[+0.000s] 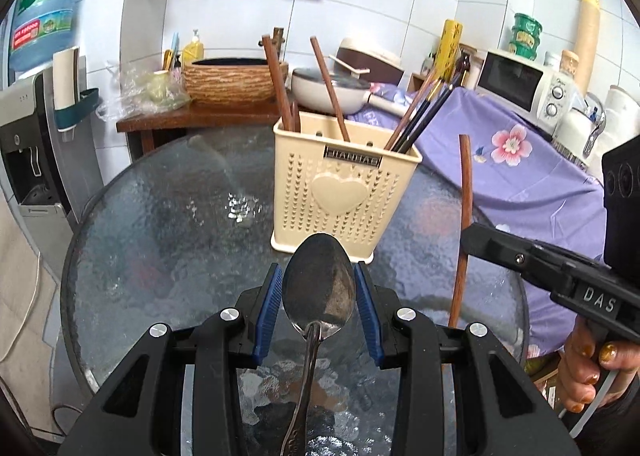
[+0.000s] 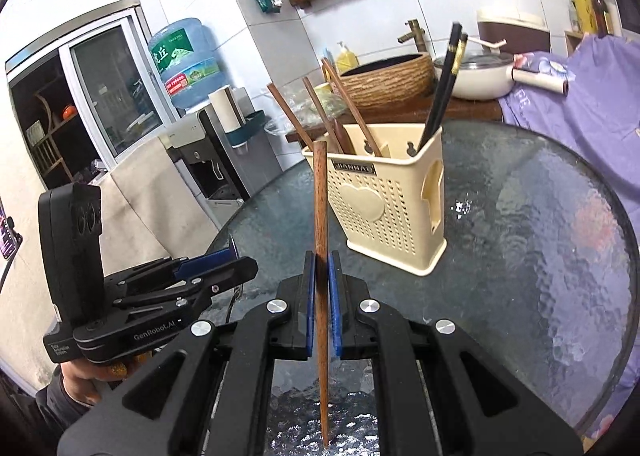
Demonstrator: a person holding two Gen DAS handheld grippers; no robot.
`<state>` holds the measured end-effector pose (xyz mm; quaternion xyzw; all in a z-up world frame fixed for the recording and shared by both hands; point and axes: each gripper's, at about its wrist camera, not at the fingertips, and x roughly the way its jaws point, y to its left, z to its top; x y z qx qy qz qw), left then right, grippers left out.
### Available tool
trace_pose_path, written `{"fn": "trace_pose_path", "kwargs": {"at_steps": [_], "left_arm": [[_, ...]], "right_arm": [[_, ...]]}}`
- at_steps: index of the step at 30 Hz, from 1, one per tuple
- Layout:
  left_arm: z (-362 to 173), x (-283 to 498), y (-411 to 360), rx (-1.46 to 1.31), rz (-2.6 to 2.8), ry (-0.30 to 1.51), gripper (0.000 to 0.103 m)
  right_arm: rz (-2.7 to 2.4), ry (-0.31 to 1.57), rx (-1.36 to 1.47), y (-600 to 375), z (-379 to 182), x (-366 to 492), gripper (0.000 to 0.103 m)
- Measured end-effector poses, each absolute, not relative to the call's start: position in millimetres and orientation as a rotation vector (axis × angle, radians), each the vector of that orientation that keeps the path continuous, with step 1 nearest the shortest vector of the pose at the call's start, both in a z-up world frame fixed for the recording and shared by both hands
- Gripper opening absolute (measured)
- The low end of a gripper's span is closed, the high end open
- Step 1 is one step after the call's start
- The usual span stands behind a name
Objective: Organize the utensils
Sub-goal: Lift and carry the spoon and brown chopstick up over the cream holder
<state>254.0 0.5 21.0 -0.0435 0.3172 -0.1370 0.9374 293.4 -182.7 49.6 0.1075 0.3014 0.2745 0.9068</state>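
My left gripper point(image 1: 317, 268) is shut on a metal spoon point(image 1: 320, 296). Its bowl sits between the blue pads point(image 1: 267, 308) and its handle runs back under the gripper, above the round glass table point(image 1: 160, 216). My right gripper point(image 2: 319, 258) is shut on a brown wooden chopstick point(image 2: 320, 196) that stands upright; it also shows in the left wrist view, chopstick point(image 1: 465, 192). A cream perforated utensil holder point(image 1: 344, 192) point(image 2: 384, 208) stands ahead of both grippers. It holds brown chopsticks point(image 1: 276, 84) on one side and dark chopsticks point(image 2: 444, 88) on the other.
Behind the table a wooden counter carries a woven basin point(image 1: 236, 80) and a white pan point(image 1: 332, 90). A purple floral cloth point(image 1: 520, 160) lies to the right, a microwave point(image 1: 524, 84) behind it. A water dispenser point(image 1: 36, 144) stands left. A person's hand point(image 1: 588, 368) holds the right gripper.
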Motion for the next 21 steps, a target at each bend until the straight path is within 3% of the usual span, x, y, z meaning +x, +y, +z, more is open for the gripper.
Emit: {"fn": "trace_pose_path", "kwargs": {"at_steps": [21], "left_arm": [[80, 282, 0, -0.225, -0.323, 0.526, 0.036]], "right_arm": [[0.526, 0.486, 0.168, -183, 123, 304, 0.007]]}}
